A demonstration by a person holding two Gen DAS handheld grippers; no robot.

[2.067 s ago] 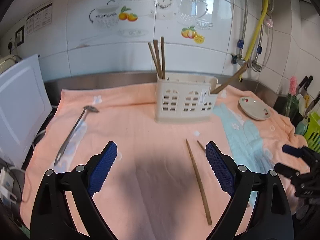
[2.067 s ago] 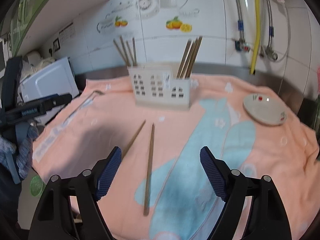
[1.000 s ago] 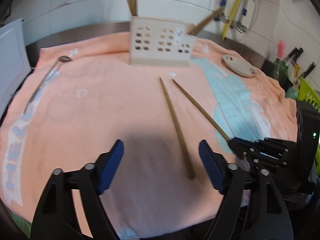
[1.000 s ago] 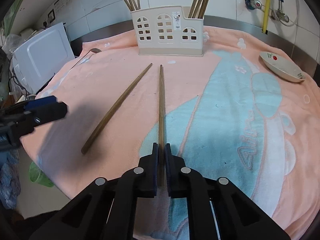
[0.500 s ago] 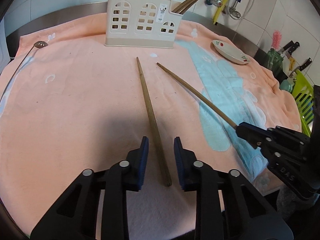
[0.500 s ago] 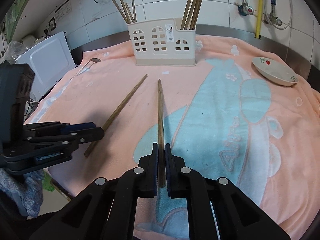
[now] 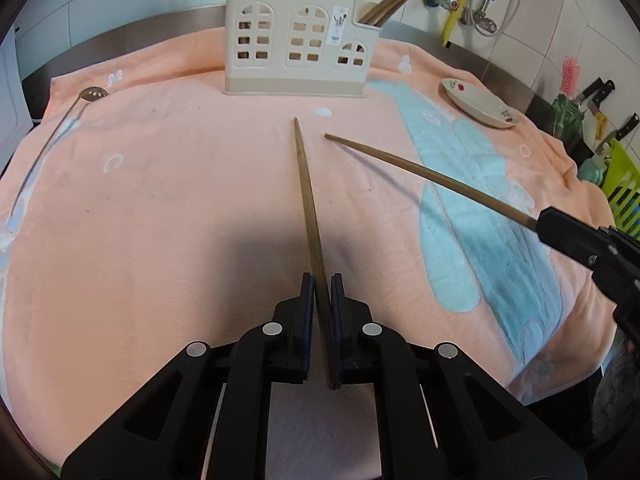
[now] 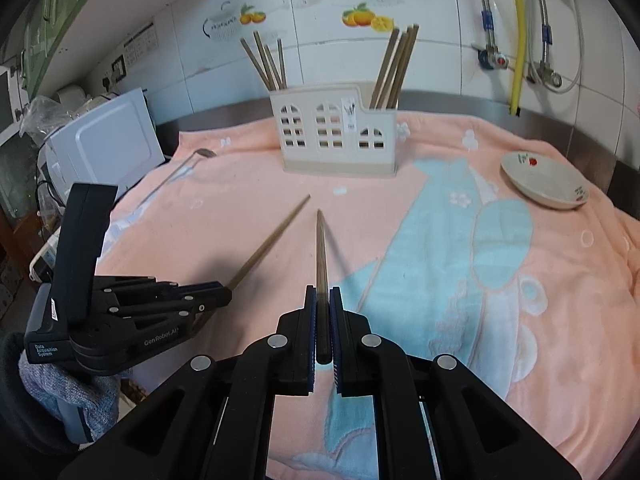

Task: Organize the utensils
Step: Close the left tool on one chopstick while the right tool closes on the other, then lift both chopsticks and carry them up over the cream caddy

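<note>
Both grippers are ours, one in each hand, and each is clamped on a chopstick. Our left gripper [image 7: 322, 292] has its ribbed blue pads pinched on the thick end of a brown wooden chopstick [image 7: 306, 184], whose butt pokes out behind the fingers while its tapered tip rests on the towel [image 7: 160, 208]. Our right gripper [image 8: 322, 300] squeezes the second chopstick [image 8: 321, 248] the same way, and that stick is raised off the cloth, casting a thin shadow on it. The two sticks narrow toward tips that lie near each other without touching.

Under them we see a soft, fluffy peach towel with a pale blue figure woven in, spread over a steel counter. Beyond the tips stands the holder [image 8: 336, 136], a cream plastic box shaped like a house front with arched, gridded window cut-outs. More chopsticks stand in it, one bunch at each end, leaning outward. To its left a slim metal spoon [image 7: 86, 98] lies on the towel; to its right sits a shallow white dish [image 8: 544, 180] with small red marks. Glossy white tiles with fruit decals close the back.
</note>
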